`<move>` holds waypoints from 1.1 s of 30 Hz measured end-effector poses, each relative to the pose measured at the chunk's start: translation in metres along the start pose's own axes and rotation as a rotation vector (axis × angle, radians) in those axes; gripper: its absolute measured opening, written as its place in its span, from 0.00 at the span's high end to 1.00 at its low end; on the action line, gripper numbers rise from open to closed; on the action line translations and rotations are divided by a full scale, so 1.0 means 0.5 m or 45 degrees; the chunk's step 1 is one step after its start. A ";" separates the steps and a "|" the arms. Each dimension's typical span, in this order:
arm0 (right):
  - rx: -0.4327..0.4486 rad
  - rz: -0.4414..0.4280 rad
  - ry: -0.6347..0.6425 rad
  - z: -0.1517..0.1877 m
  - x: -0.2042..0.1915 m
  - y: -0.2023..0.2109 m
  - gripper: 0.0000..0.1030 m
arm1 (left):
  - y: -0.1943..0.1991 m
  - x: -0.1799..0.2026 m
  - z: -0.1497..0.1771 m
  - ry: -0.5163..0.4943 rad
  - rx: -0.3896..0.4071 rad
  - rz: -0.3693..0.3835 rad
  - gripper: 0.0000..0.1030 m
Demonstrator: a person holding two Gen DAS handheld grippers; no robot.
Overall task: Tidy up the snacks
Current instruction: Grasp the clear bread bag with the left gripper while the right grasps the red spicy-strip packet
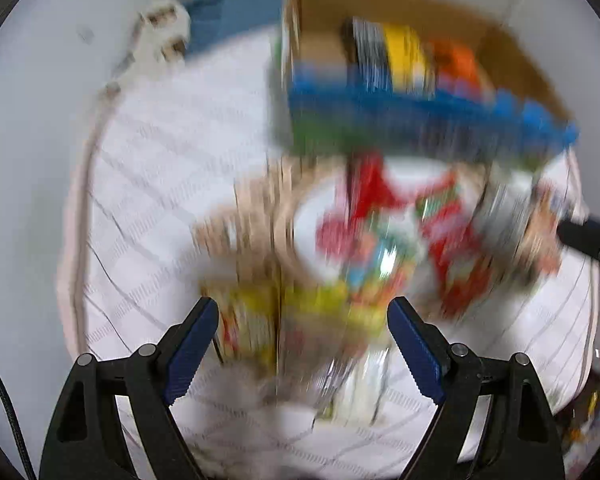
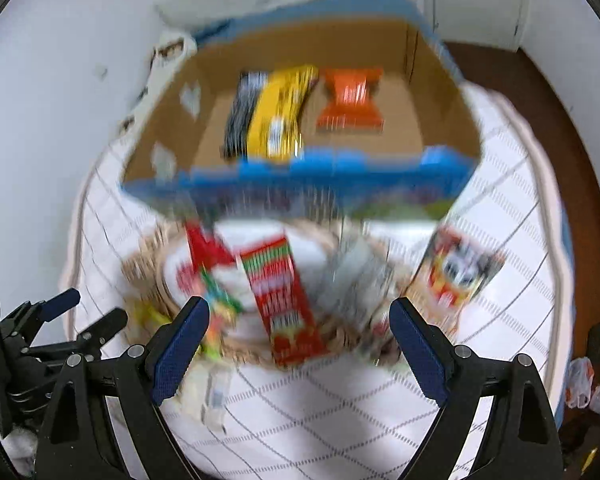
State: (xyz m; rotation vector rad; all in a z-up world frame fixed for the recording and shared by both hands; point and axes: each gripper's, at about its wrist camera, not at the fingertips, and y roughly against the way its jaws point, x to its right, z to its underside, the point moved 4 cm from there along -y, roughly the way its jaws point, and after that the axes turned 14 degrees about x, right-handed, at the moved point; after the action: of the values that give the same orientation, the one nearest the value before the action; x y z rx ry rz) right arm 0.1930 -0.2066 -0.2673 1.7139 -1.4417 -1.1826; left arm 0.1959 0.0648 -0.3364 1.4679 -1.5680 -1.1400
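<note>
Both views are motion-blurred. An open cardboard box with blue walls (image 2: pixel 340 168) stands at the back of a white quilted table and holds a yellow-black packet (image 2: pixel 276 116) and an orange packet (image 2: pixel 350 100); the box also shows in the left wrist view (image 1: pixel 420 116). In front of it a woven basket (image 2: pixel 152 264) holds several snack packs, among them a red box (image 2: pixel 288 308). A red-and-black packet (image 2: pixel 460 272) lies right of the basket. My right gripper (image 2: pixel 300 320) is open and empty above the basket's near edge. My left gripper (image 1: pixel 302 320) is open over yellow and red snacks (image 1: pixel 320 304).
A white power strip (image 1: pixel 164 28) lies at the back left by the wall. The round table's edge (image 2: pixel 556 216) drops to a brown floor on the right. The left gripper shows at the lower left of the right wrist view (image 2: pixel 80 316).
</note>
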 end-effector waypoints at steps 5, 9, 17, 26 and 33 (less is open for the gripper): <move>-0.106 -0.011 0.041 0.052 -0.012 -0.084 0.09 | -0.091 0.010 0.080 -0.095 -0.189 0.062 0.16; -0.159 -0.011 0.093 0.067 -0.035 -0.141 0.10 | -0.135 0.040 0.106 -0.213 -0.252 0.056 0.16; -0.231 0.035 0.131 0.077 -0.061 -0.238 0.31 | -0.146 0.005 0.089 0.054 -0.201 0.008 0.28; -0.348 0.061 0.200 0.148 -0.074 -0.246 0.47 | -0.180 -0.029 0.093 0.256 -0.248 0.056 0.28; -0.470 0.011 0.119 0.211 -0.059 -0.224 0.39 | -0.250 -0.028 0.117 0.222 -0.316 0.065 0.27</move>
State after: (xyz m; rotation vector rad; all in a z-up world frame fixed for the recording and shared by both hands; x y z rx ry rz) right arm 0.1462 -0.1422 -0.4020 1.4833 -1.0944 -1.2562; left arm 0.1911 0.0900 -0.4726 1.3169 -1.2881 -1.1022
